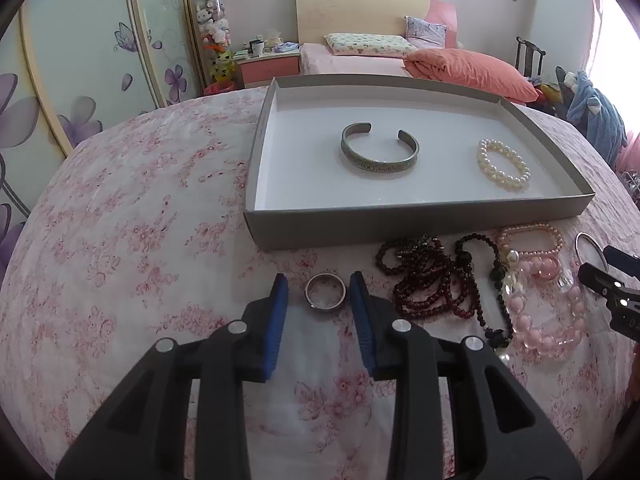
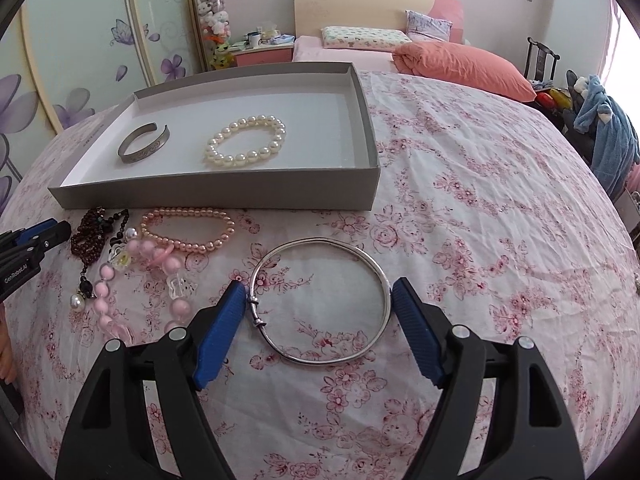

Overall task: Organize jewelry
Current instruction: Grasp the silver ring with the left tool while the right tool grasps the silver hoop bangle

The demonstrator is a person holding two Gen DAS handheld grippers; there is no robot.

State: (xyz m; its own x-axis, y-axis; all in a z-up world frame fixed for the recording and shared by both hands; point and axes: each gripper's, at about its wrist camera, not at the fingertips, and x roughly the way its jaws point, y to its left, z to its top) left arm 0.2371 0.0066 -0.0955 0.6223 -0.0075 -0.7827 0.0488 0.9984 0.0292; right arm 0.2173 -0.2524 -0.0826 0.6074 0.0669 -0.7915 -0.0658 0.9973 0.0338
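Here the left gripper [image 1: 319,278] points down at the floral bedspread [image 1: 140,240] with its blue pads parted. A wide silver ring [image 1: 316,306] lies flat between them. The ring sits just against the right pad, while a strip of cloth shows between it and the left pad, so nothing is gripped.

Ahead of this claw stands the shallow grey box [image 1: 400,224], holding an engraved metal cuff bracelet [image 1: 376,167] and a white pearl bracelet [image 1: 486,168], which lie apart. To the claw's right, on the cloth before the box, lies a tangle of dark red beads [image 1: 432,292], and beyond that a pink bead strand [image 1: 536,320].

The right gripper [image 2: 320,284] also stands open, its pads wide on either side of a thin silver bangle [image 2: 312,241] that lies flat on the bedspread. Each pad is just beside the wire. Whether they touch it I cannot tell, and it is not lifted. A pink pearl bracelet [image 2: 188,213] lies ahead and to the left of this claw, near the box wall.
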